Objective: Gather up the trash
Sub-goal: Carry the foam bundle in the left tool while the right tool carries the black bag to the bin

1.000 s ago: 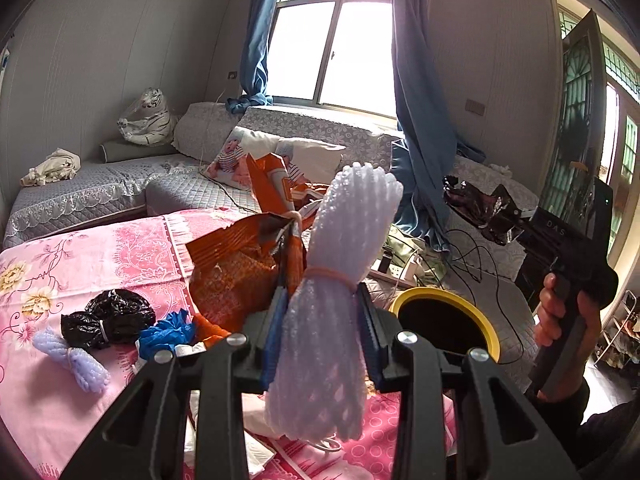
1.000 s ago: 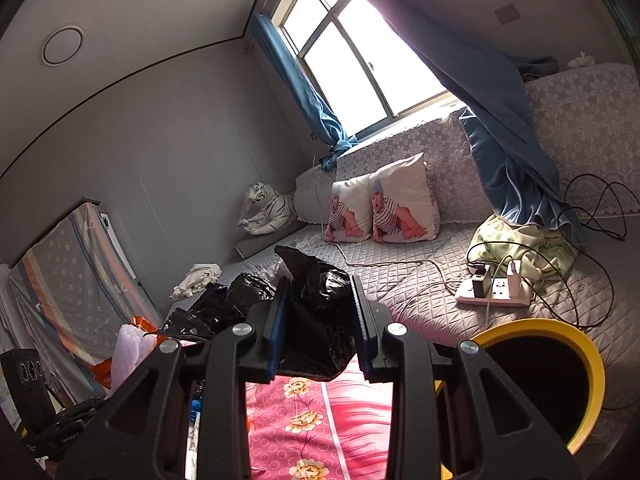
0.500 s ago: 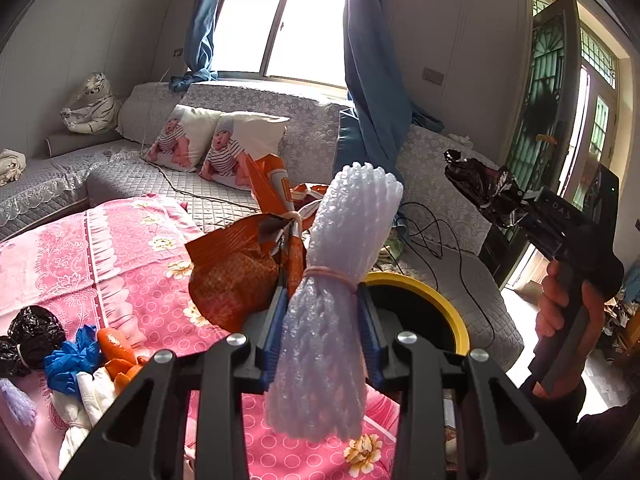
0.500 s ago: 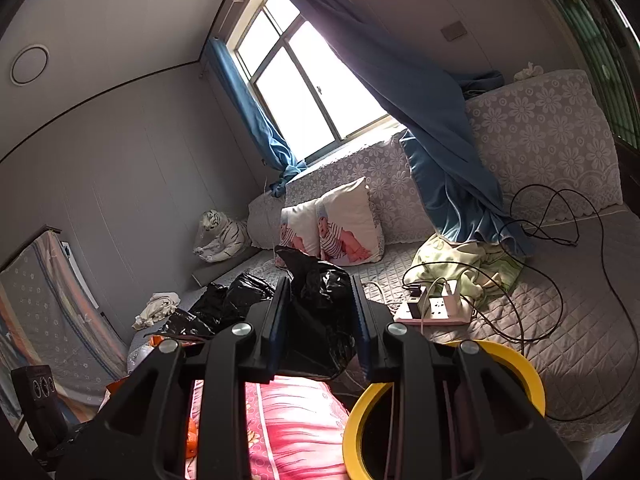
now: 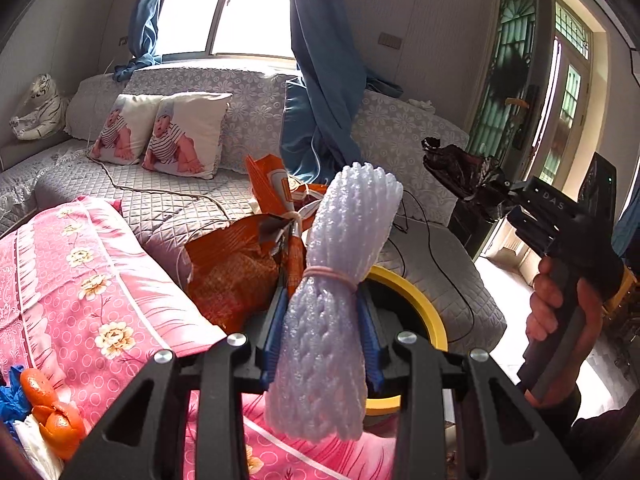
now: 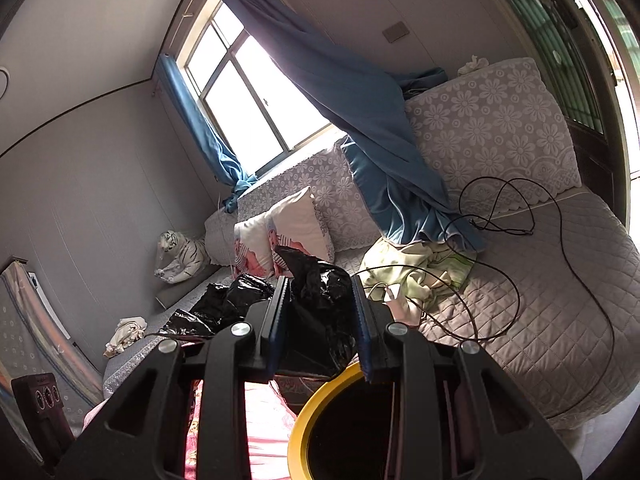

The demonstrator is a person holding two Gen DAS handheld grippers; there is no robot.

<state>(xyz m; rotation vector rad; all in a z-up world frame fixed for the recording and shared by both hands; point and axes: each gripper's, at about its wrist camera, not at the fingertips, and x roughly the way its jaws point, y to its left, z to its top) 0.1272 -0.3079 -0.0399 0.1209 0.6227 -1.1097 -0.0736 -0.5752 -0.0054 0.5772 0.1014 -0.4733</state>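
Carrying both loads toward the bin (image 5: 416,304), so line up before you let go. Your left claw (image 5: 322,344) is clamped narrow on the white foam-net bundle (image 5: 340,280), and an orange wrapper (image 5: 236,272) sits pinned against the same pads on the left side; both hang ahead of the claw, just short of the yellow rim. Your right claw (image 6: 320,336) is pinched on the crumpled black plastic bag (image 6: 316,304), which trails off to the left of the pads, with the bin's rim directly below the right finger. Get each claw over the dark opening, not the rim, before releasing. Tip the fingers down so the foam slides clear rather than catching on the pads. Expect the wrapper to drop separately and drift; it's light. The bag's loose tail could snag the rim or the pink-clothed table (image 5: 92,292) edge, so go past centre. More peel and scraps (image 5: 48,412) remain on the table at lower left.
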